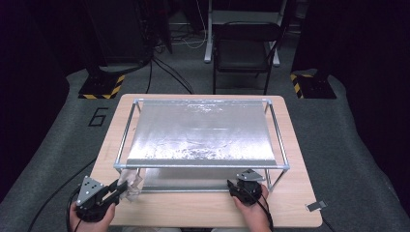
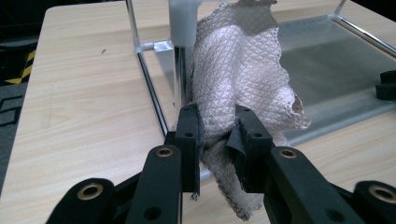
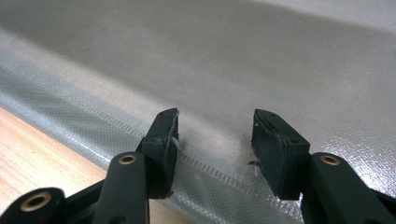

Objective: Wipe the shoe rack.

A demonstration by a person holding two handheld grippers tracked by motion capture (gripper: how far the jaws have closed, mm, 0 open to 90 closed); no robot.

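Pinkish quilted cloth [image 2: 238,79] sits pinched between the jaws of my left gripper [image 2: 217,140], bunched beside the near left post of the metal frame [image 1: 126,137] on the wooden worktop [image 1: 193,210]; my right gripper [image 3: 215,140] stands with jaws parted, gripping nothing, poised over the edge of the silvery sheet [image 3: 261,70] lying under that frame.

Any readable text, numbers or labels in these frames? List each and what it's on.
"6" – dark numeral on the grey floor mat, left of the table.
Yellow-black hazard stripes on the stand bases carry no words.
Nothing to read on the cloth, the silver sheet or either tool.
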